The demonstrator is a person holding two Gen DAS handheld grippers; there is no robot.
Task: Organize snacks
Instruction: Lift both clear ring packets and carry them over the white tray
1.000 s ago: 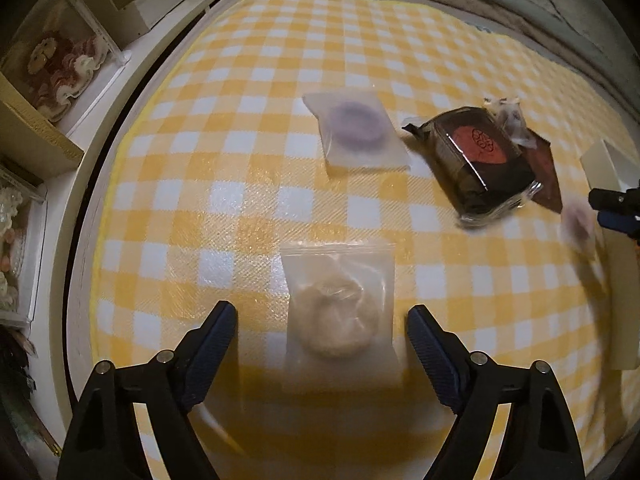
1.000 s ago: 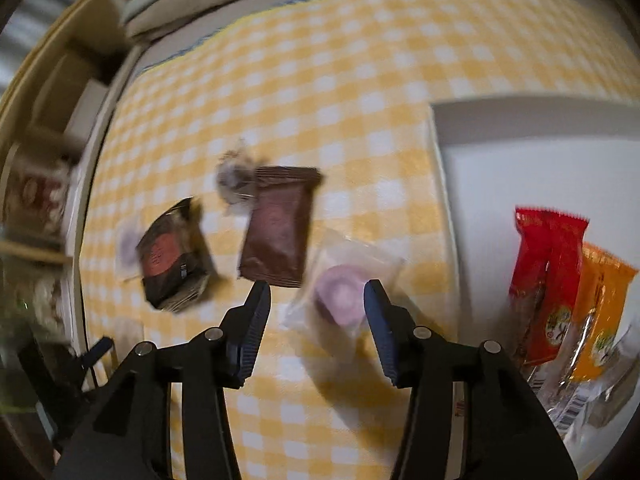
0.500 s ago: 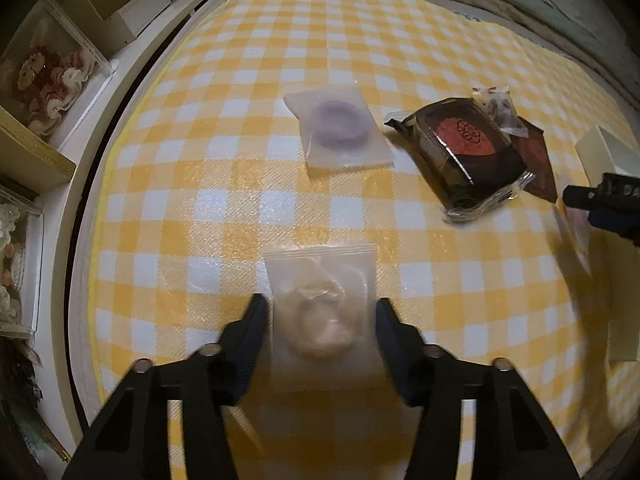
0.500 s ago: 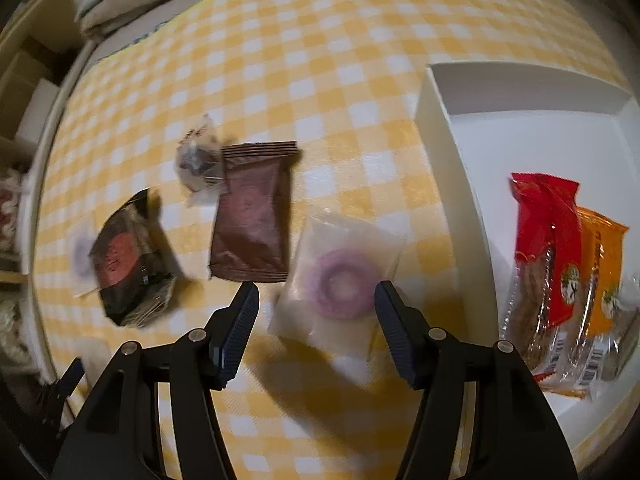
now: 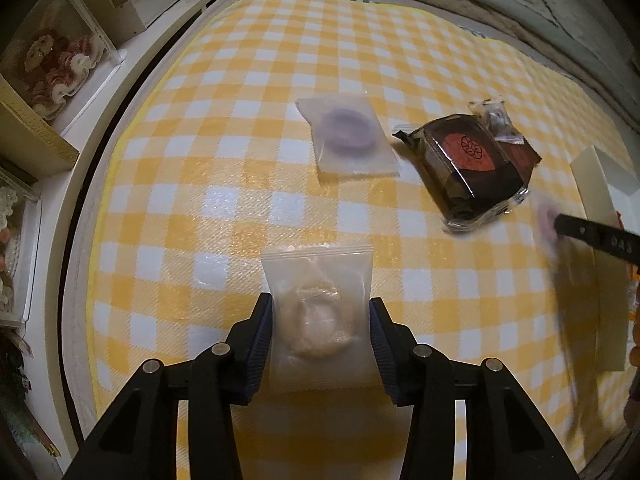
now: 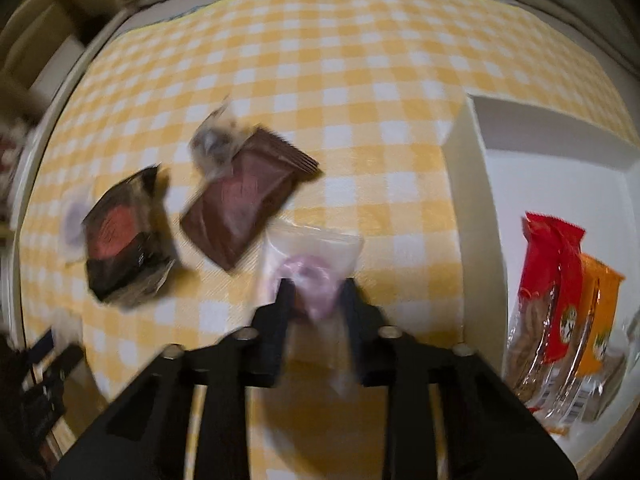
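My left gripper [image 5: 320,320] is shut on a clear bag with a pale ring-shaped pastry [image 5: 318,316], which lies on the yellow checked cloth. My right gripper [image 6: 316,296] is shut on a clear bag with a purple ring-shaped pastry [image 6: 308,276], held just left of the white box [image 6: 464,208]. The right wrist view is blurred by motion. A second purple pastry bag [image 5: 346,136] lies further out in the left wrist view. The right gripper's finger [image 5: 592,236] shows at the right edge there.
A black pack with a red seal [image 5: 468,160] [image 6: 120,236], a brown pack [image 6: 244,200] and a small clear wrapped sweet [image 6: 216,144] lie on the cloth. The white box holds red and orange packs [image 6: 560,300]. Shelves [image 5: 48,60] stand at the left.
Both grippers have closed: the left on the pale pastry bag, the right on the purple pastry bag. The right gripper has lifted its bag and is moving fast.
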